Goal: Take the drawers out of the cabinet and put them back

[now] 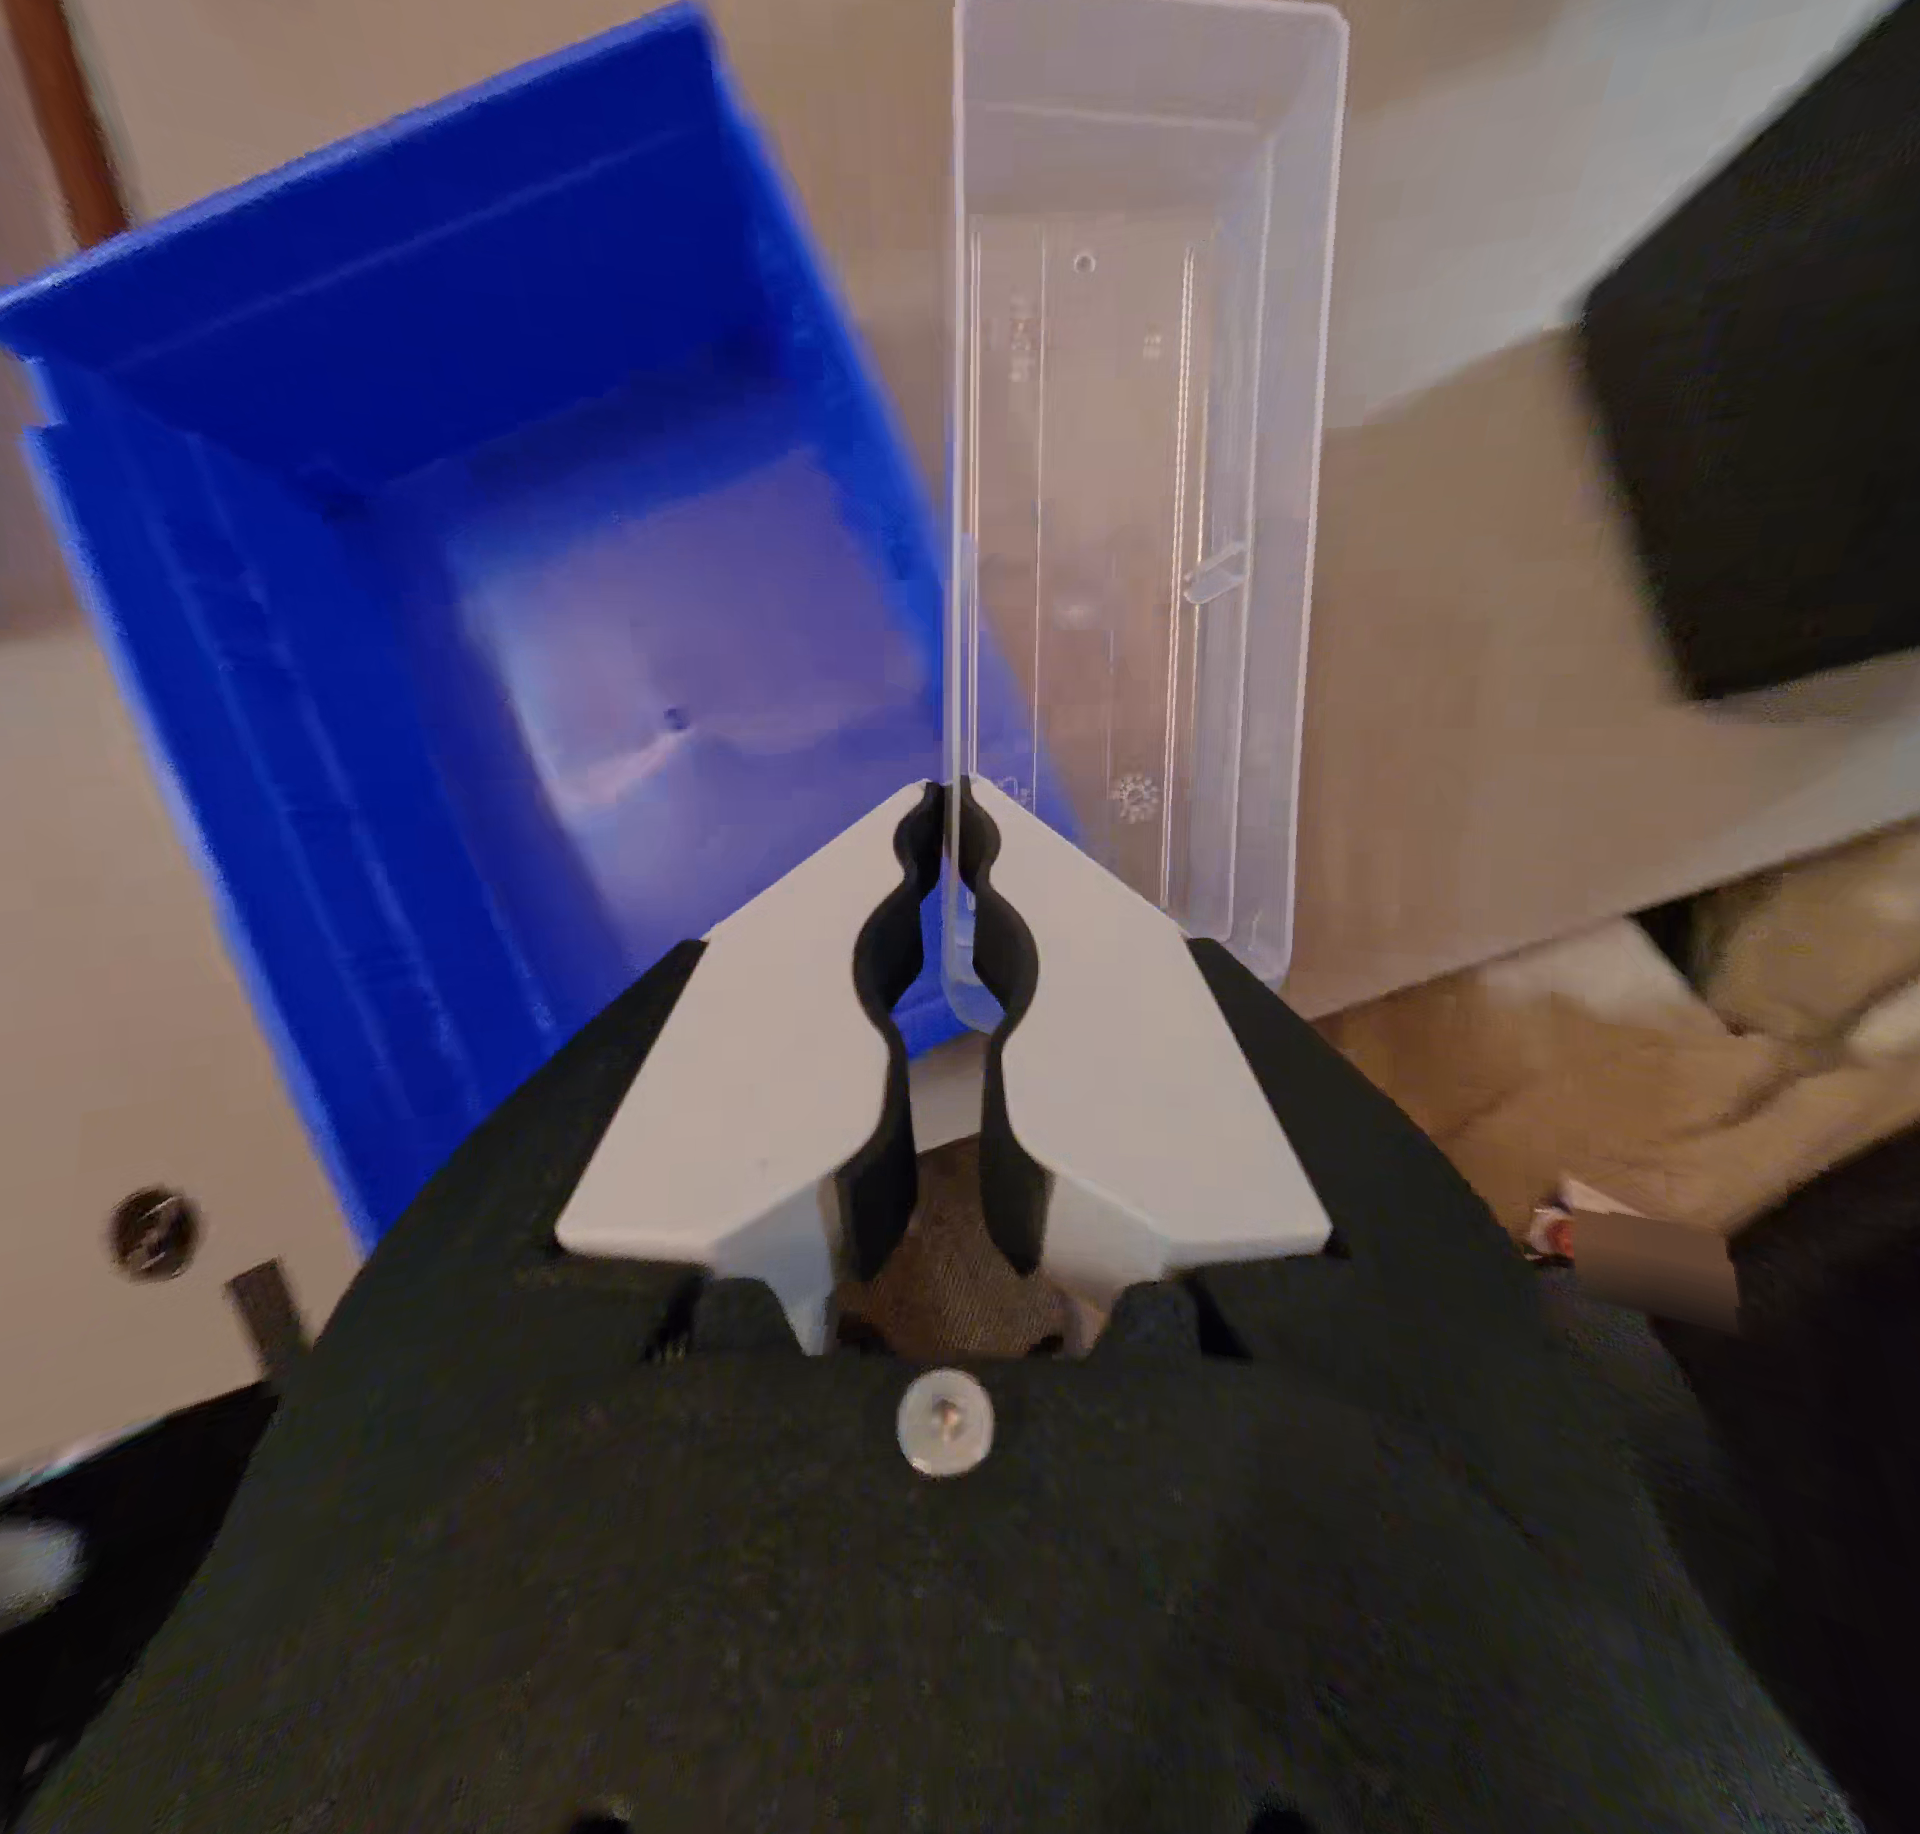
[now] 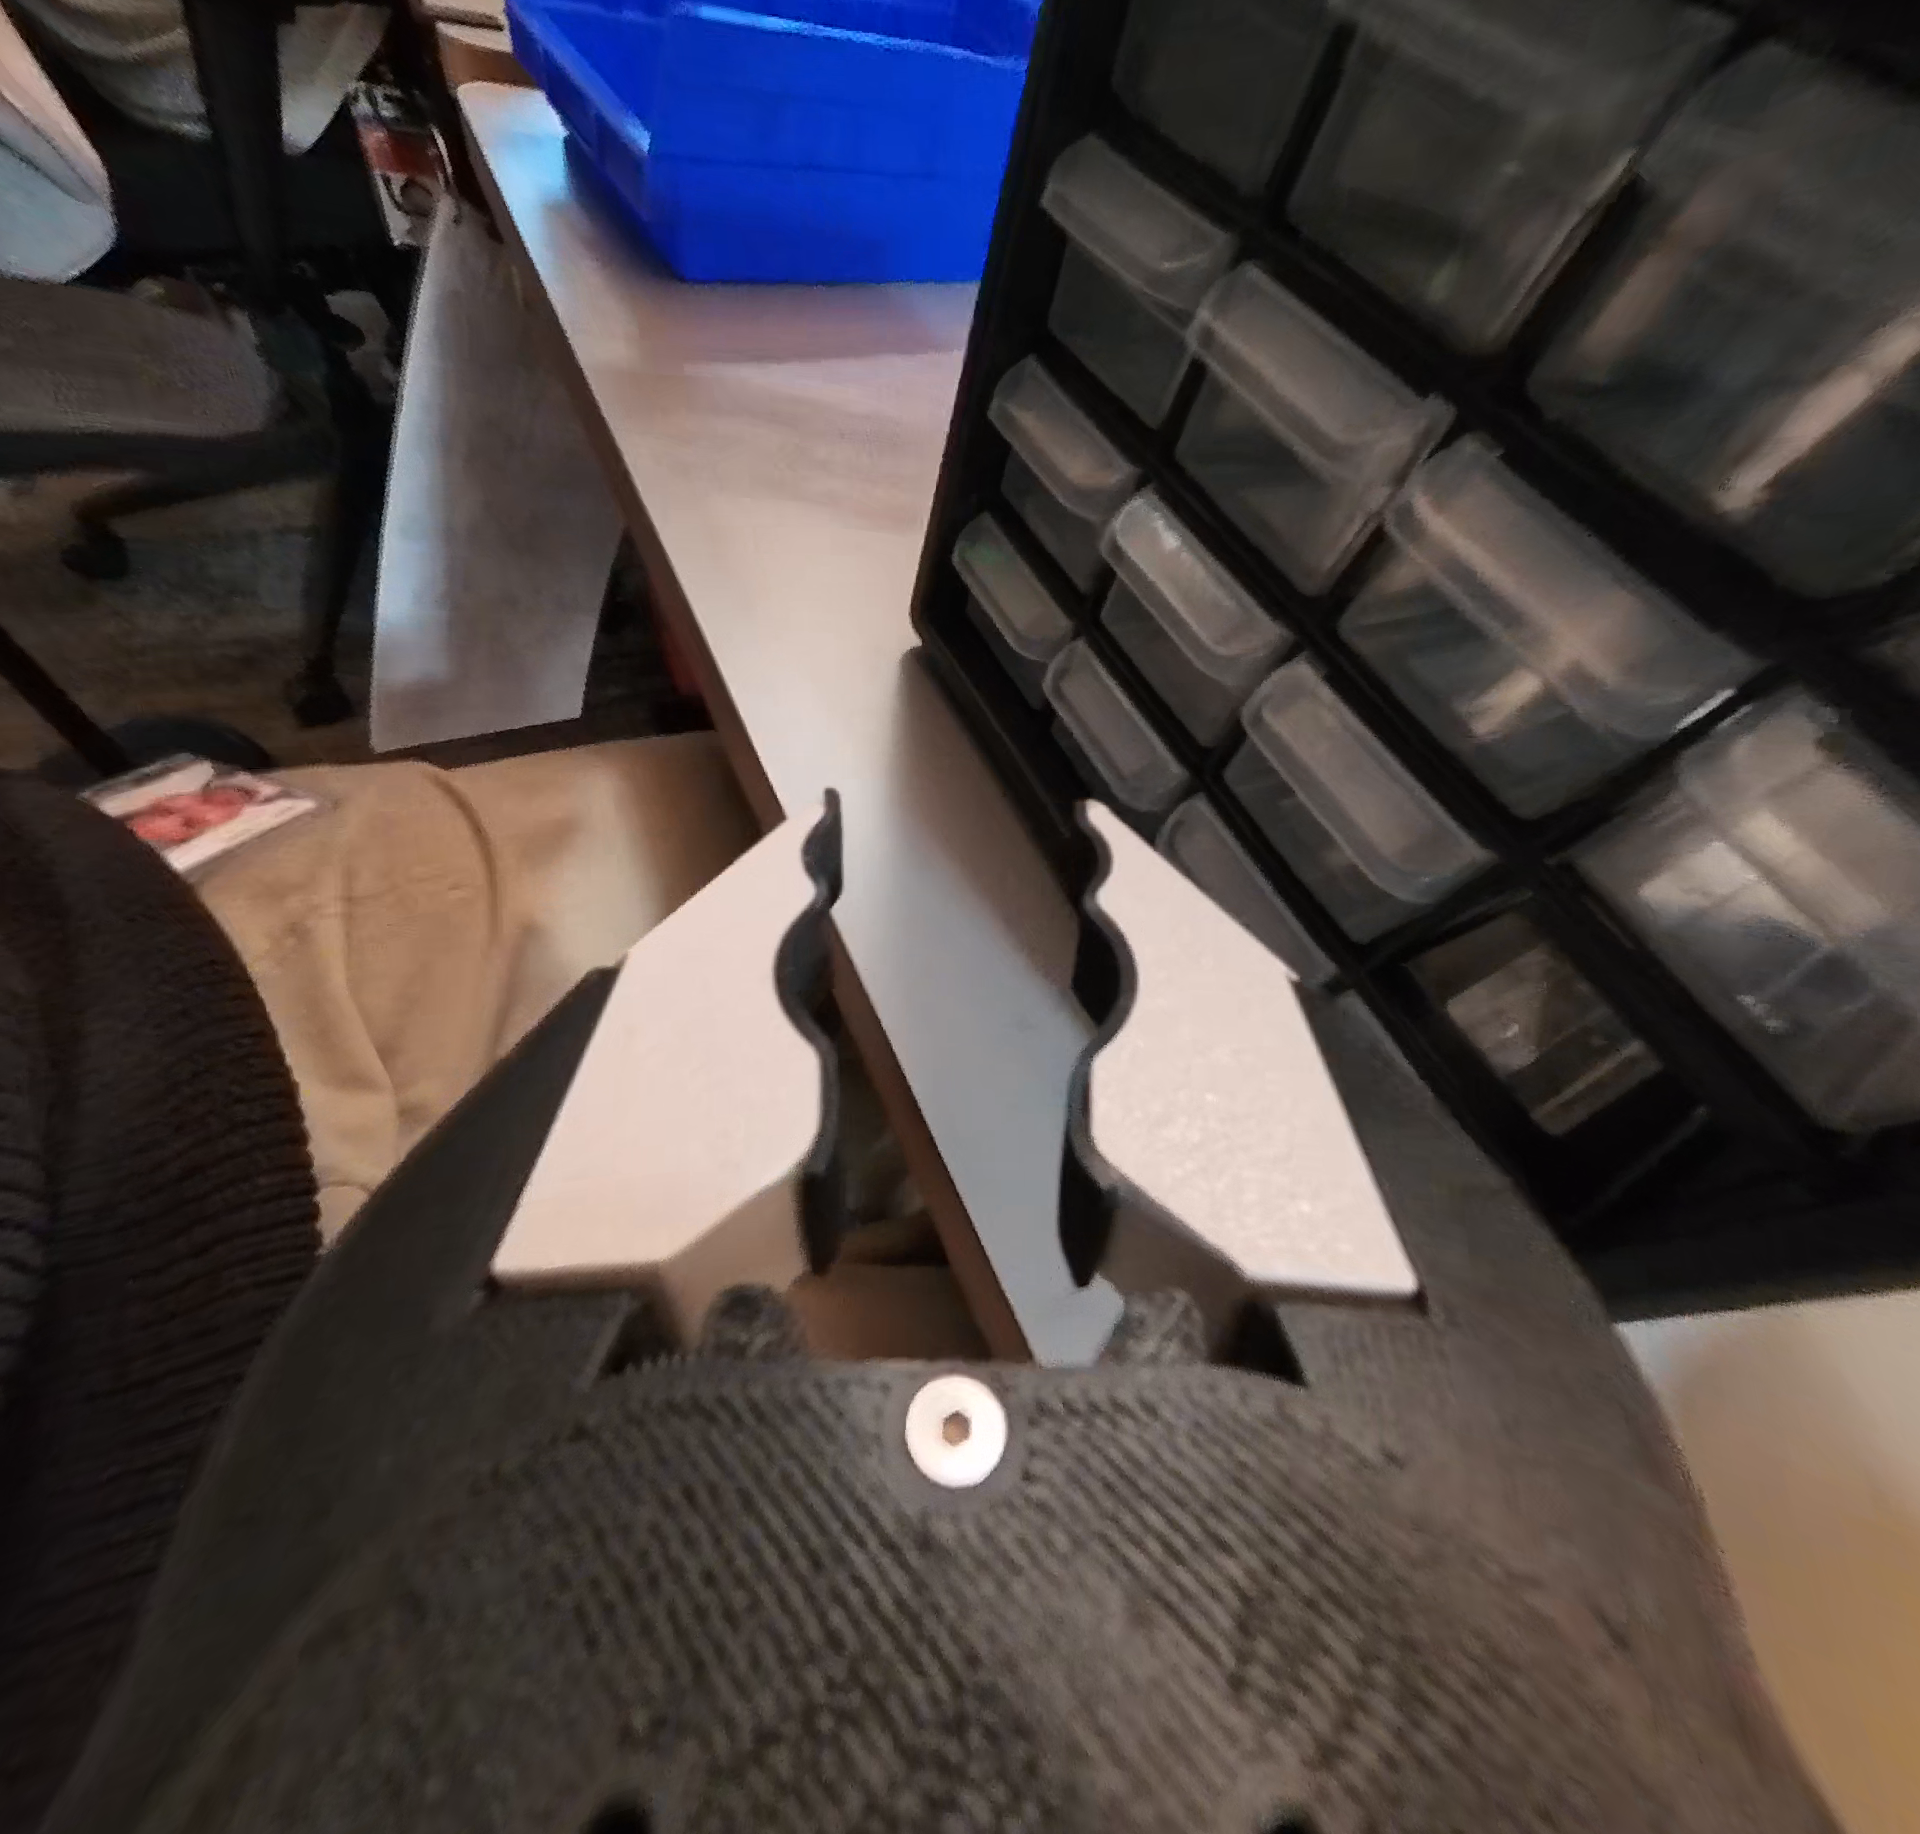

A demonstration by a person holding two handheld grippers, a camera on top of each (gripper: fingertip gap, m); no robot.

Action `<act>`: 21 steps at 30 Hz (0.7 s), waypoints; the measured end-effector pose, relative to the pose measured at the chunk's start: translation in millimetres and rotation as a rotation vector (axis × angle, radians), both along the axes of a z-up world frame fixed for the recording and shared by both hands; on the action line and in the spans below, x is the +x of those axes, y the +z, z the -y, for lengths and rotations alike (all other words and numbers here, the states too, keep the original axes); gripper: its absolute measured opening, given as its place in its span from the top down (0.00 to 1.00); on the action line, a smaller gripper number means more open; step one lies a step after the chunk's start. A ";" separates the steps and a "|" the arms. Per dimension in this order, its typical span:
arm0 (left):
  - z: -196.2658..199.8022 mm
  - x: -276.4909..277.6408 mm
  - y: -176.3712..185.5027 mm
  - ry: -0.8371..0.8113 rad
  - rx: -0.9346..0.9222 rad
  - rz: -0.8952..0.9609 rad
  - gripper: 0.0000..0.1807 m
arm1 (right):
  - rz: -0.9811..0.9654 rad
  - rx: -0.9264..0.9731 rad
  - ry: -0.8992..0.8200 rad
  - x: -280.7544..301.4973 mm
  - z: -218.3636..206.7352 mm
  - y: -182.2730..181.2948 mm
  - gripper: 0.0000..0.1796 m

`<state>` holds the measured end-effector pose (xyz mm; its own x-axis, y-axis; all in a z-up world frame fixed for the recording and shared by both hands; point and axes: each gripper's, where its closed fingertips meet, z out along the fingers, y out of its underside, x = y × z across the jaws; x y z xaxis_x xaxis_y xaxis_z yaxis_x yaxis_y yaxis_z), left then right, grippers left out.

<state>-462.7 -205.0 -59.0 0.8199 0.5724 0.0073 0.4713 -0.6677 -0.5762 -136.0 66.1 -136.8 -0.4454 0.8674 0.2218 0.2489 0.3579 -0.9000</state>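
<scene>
My left gripper [image 1: 948, 797] is shut on the left side wall of a clear plastic drawer [image 1: 1132, 454] and holds it above the table, its open top facing the camera. The drawer is empty. A corner of the black cabinet [image 1: 1766, 413] shows at the right of the left wrist view. In the right wrist view the black cabinet [image 2: 977, 434] stands on the table with several clear drawers [image 2: 1288, 423] in its slots. My right gripper [image 2: 961, 834] is open and empty, just left of the cabinet's lower front corner, over the table edge.
A large empty blue bin [image 1: 436, 579] sits on the table left of the held drawer; it also shows far back in the right wrist view [image 2: 800, 111]. The pale table [image 2: 769, 465] ends at a front edge. A person's lap and office chairs lie beyond it.
</scene>
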 end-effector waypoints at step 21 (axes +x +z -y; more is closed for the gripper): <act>-237.3 313.6 -0.2 -0.457 0.572 -0.072 1.00 | -0.331 0.015 0.055 46.3 80.5 115.6 0.69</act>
<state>-149.0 32.3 -59.3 0.9856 0.0962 0.1394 0.1656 -0.3744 -0.9124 -89.7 -14.4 -21.2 -0.3931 0.8395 0.3751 -0.0766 0.3767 -0.9232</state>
